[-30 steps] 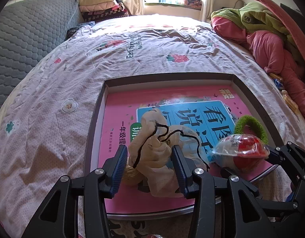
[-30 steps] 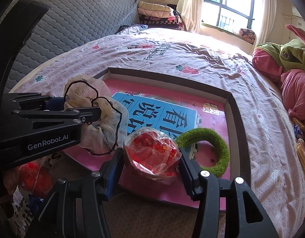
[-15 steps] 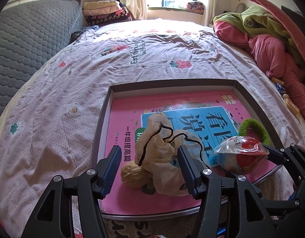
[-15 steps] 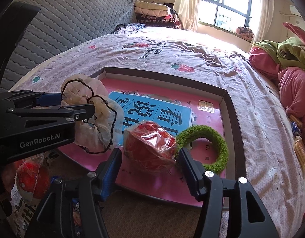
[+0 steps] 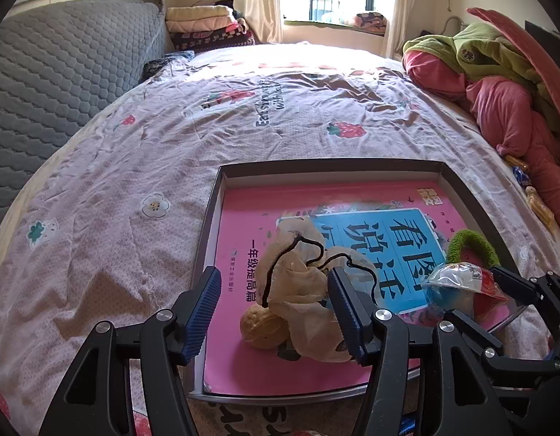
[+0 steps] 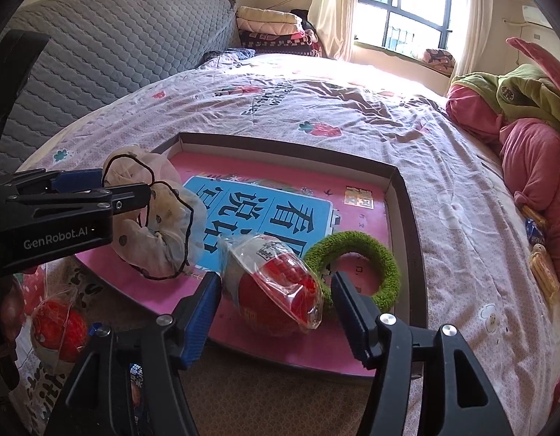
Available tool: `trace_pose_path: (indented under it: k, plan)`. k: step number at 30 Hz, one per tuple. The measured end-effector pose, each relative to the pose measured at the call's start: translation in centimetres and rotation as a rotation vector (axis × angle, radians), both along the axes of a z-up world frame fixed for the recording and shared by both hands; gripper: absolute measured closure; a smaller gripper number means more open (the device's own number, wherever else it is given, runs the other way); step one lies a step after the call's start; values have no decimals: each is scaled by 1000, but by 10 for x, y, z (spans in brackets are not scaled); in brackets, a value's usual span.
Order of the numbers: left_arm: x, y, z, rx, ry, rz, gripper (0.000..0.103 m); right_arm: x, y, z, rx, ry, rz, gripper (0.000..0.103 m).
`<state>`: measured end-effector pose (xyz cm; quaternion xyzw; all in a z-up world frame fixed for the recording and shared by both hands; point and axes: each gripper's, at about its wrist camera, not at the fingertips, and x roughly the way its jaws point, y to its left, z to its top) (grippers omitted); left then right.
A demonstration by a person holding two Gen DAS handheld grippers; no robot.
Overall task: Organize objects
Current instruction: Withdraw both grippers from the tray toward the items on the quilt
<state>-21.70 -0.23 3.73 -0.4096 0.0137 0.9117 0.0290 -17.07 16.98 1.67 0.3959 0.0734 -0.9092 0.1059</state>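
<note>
A dark-rimmed tray [image 5: 331, 167] lies on the bed with a pink book [image 5: 240, 225] as its floor. A beige mesh pouch [image 5: 298, 283] with a black drawstring rests on the book, a walnut [image 5: 263, 328] against it. My left gripper [image 5: 276, 312] straddles both. Its jaws are opening: the left pad is clear and the right pad is at the pouch's fabric. A red ball in clear wrap [image 6: 280, 290] lies on the book between the pads of my right gripper [image 6: 276, 312], with a gap on each side. A green fuzzy ring [image 6: 352, 265] lies just behind the ball.
A second wrapped red ball [image 6: 58, 323] lies below the tray's near edge on the left. Pink and green clothes [image 5: 498, 91] are piled on the bed's right side. A grey quilted headboard [image 5: 62, 72] stands at the left. Snack packets [image 6: 542, 269] lie by the right edge.
Both grippers' jaws have spread. The pouch and the wrapped ball, squeezed a second ago, now lie loose on the book, and the walnut has come into view beside the pouch.
</note>
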Motion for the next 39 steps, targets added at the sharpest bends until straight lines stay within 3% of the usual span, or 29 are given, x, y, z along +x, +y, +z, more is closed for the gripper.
trace_pose_path:
  k: [6, 10, 27, 39]
  plan:
    - [4, 3, 6, 9, 29, -14, 35, 2, 4, 6, -20, 21, -7, 40]
    - [7, 6, 9, -2, 39, -19, 34, 4, 6, 10, -27, 34, -13, 36]
    - [15, 3, 21, 18, 76, 9, 31, 7, 8, 19, -38, 56, -20, 36]
    - [42, 4, 47, -18, 169, 32, 28, 13, 7, 32, -62, 91, -14, 35]
